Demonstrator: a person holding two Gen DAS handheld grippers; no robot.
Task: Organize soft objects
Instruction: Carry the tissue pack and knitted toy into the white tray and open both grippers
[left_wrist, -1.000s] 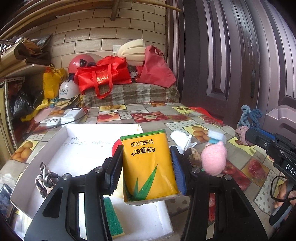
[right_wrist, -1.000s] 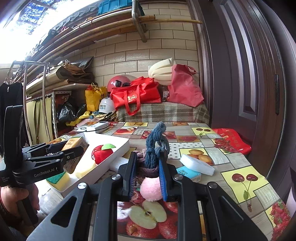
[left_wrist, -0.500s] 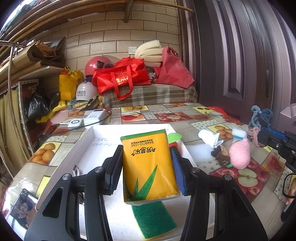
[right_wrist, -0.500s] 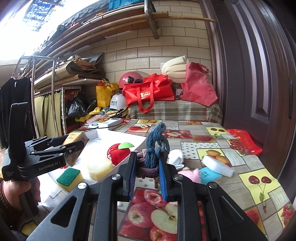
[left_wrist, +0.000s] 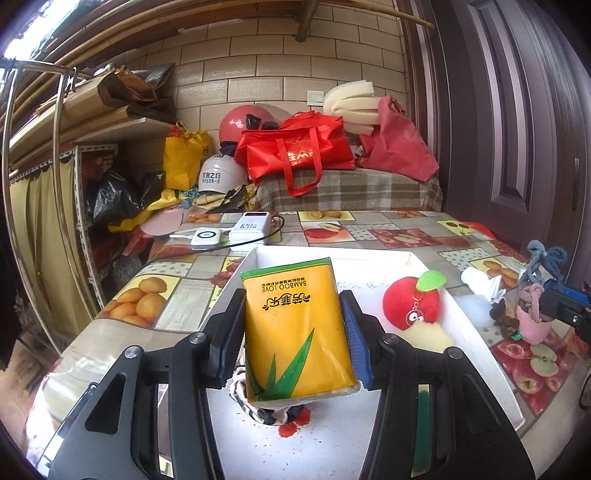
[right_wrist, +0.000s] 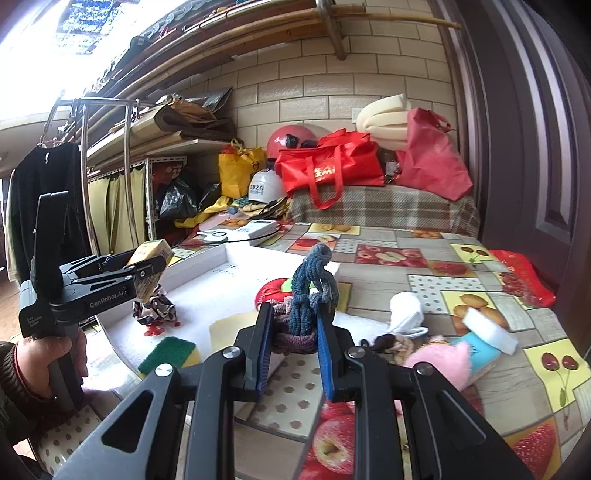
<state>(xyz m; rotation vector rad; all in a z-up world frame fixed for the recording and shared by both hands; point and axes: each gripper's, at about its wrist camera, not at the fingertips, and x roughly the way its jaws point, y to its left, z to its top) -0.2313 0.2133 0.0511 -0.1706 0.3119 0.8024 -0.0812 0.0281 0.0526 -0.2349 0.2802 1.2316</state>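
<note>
Left gripper clamps the tissue pack above the tray; right gripper pinches knitted scrunchies upright.

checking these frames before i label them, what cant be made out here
- Left wrist view: the black-and-white fabric item in the white tray is mostly hidden behind the yellow tissue pack held by the left gripper.
- Left wrist view: the green sponge is largely covered by a finger.
- Right wrist view: the knitted bundle in the right gripper hides most of the red apple plush.
</note>
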